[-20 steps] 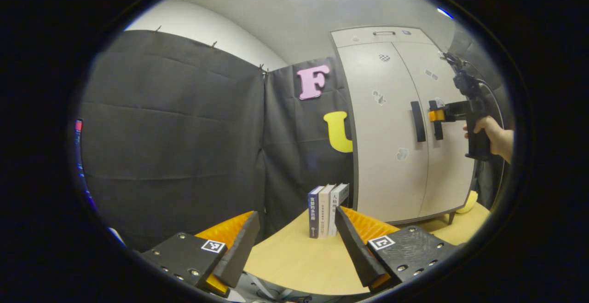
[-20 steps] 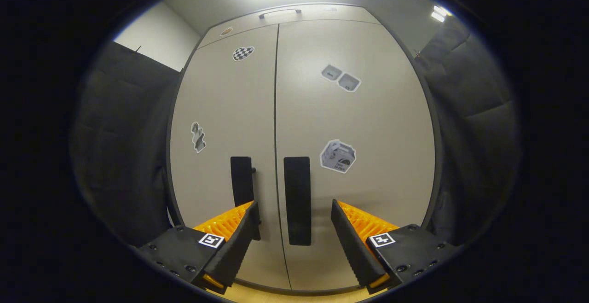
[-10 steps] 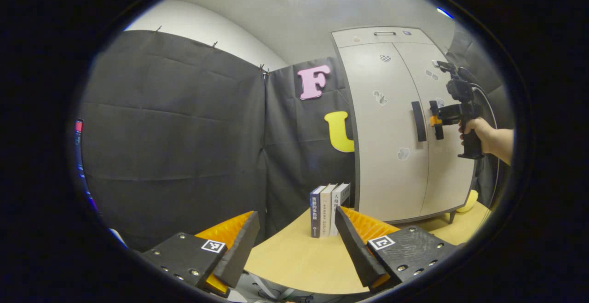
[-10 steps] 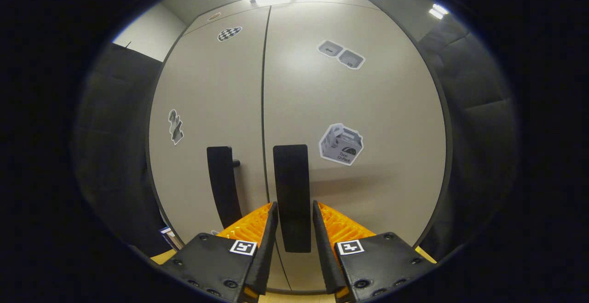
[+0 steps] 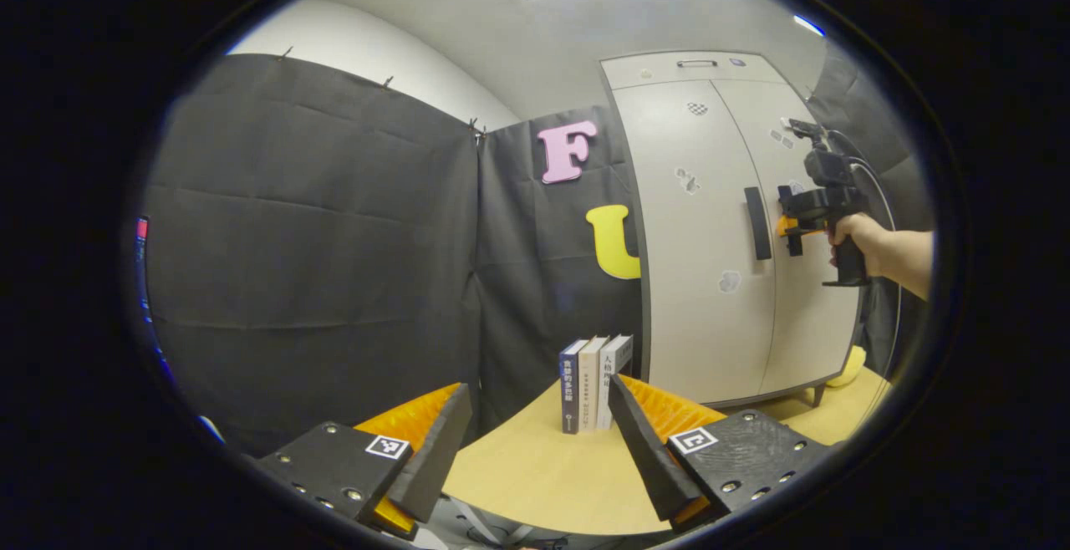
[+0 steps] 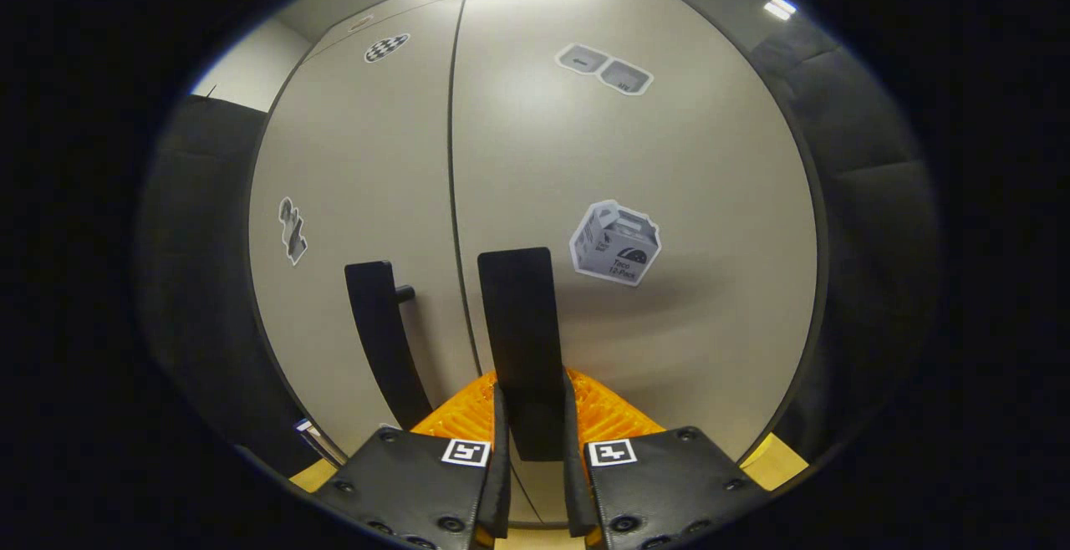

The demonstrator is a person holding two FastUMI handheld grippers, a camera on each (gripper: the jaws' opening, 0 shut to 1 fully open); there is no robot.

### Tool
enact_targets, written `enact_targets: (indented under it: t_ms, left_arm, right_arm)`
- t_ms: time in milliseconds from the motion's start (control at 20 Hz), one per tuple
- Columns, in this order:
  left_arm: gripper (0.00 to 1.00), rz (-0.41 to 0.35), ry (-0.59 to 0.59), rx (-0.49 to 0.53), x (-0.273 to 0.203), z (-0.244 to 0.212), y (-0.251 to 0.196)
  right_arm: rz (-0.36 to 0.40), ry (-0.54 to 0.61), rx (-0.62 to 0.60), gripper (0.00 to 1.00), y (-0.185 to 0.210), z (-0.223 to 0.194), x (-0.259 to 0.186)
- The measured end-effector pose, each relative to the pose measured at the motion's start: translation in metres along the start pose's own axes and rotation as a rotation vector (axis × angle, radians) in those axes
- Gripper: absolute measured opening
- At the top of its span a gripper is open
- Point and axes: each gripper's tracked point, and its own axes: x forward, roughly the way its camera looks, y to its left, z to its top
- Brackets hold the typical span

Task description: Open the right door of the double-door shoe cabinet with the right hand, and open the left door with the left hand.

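With the right door handle (image 6: 522, 341) clamped between both fingers of the right gripper (image 6: 532, 450), the right door (image 6: 635, 224) remains closed; a pull outward about its hinge comes next, in my judgement. The left gripper (image 5: 539, 441) hangs released, well apart from the cabinet (image 5: 710, 349), above a wooden table (image 5: 535, 475) bearing three books (image 5: 593, 383).
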Motion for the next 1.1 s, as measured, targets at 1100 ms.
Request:
enact_targets:
  t_ms: [1100]
  left_arm:
    - [1.0, -0.151, -0.042, -0.011, -0.003, 0.018, -0.057]
  right_arm:
    - [0.141, 0.071, -0.002, 0.11, -0.023, -0.004, -0.091]
